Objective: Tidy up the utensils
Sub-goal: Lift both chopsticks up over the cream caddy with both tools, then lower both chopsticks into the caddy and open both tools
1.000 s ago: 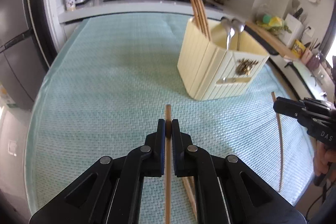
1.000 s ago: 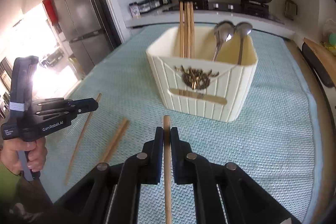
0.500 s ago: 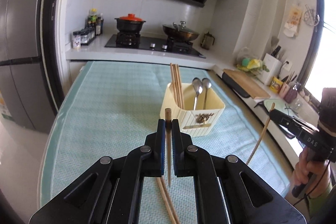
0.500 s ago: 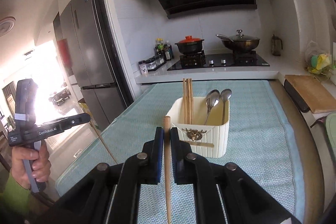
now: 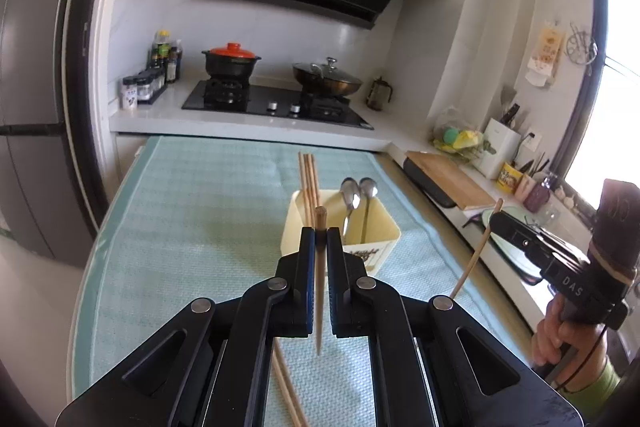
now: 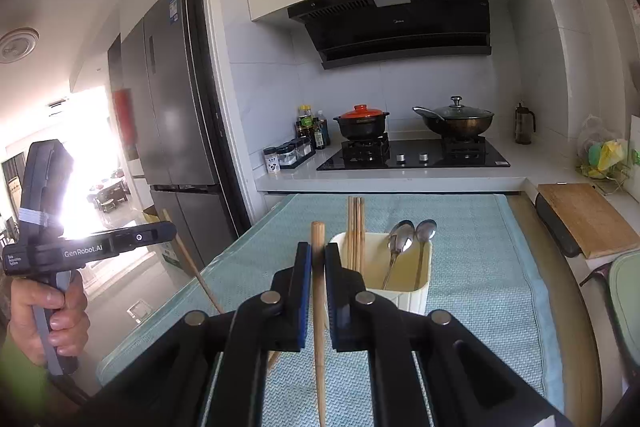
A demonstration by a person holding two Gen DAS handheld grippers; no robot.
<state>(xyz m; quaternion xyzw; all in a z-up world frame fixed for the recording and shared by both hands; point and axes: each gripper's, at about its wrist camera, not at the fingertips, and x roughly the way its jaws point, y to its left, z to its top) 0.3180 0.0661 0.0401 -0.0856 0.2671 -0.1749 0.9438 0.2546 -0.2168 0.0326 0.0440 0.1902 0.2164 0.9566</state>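
My left gripper (image 5: 319, 233) is shut on a wooden chopstick (image 5: 319, 287), held upright above the teal mat. My right gripper (image 6: 318, 249) is shut on another chopstick (image 6: 318, 307), also raised. Each gripper shows in the other's view, the right one (image 5: 496, 217) at the right and the left one (image 6: 170, 227) at the left, each with its chopstick hanging down. Ahead on the mat stands a cream utensil holder (image 5: 380, 227) (image 6: 400, 291) with several chopsticks (image 5: 308, 183) upright at its left and two metal spoons (image 5: 358, 191) at its right. Two more chopsticks (image 5: 286, 387) lie on the mat below my left gripper.
The teal mat (image 5: 192, 219) covers a table. Behind it is a counter with a hob, a red-lidded pot (image 5: 231, 61) and a wok (image 5: 326, 81). A cutting board (image 5: 450, 179) lies on the right counter. A fridge (image 6: 176, 131) stands at the left.
Both grippers have risen high above the mat with their chopsticks and tilted up, so the holder now looks smaller and lower in both views.
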